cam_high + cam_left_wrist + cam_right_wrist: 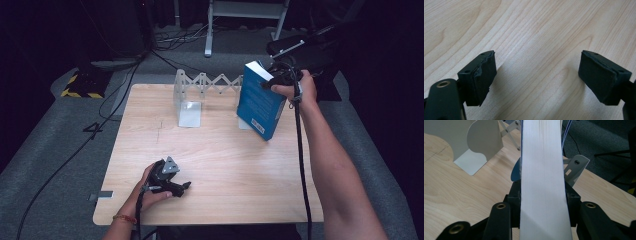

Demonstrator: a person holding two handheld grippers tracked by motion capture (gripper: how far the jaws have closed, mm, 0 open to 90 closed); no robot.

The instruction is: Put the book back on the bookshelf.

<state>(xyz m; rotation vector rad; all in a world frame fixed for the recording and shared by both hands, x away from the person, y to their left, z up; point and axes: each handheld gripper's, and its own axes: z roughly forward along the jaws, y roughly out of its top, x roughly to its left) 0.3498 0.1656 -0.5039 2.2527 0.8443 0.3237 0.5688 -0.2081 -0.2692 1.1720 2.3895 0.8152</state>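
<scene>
A wooden table point(225, 170) stands on grey carpet, with cables trailing over the floor behind it. At the table's far edge sits an expanding bookend rack point(210, 82), its white end plate point(189, 107) upright with a flat foot on the wood.

The right gripper point(280, 77) is at the far right of the table, held in the person's right hand point(297, 90). Its jaws are clamped on a blue book point(260, 102) near the top edge. The book is tilted, its lower corner down near the table just beside the rack's right end; whether it touches the wood cannot be told. In the right gripper view the book's white page edge point(541, 182) runs up the middle between the two black jaws, which press on it from both sides. The white plate point(477, 145) stands to the left in that view, and a second plate point(576, 167) shows just behind the book on the right.

The left gripper point(182, 187) rests near the table's front edge, held in the left hand point(147, 192), well apart from the book. In the left gripper view its jaws stand wide apart with nothing between them, the pads point(485, 77) low over bare wood point(536, 37).
</scene>
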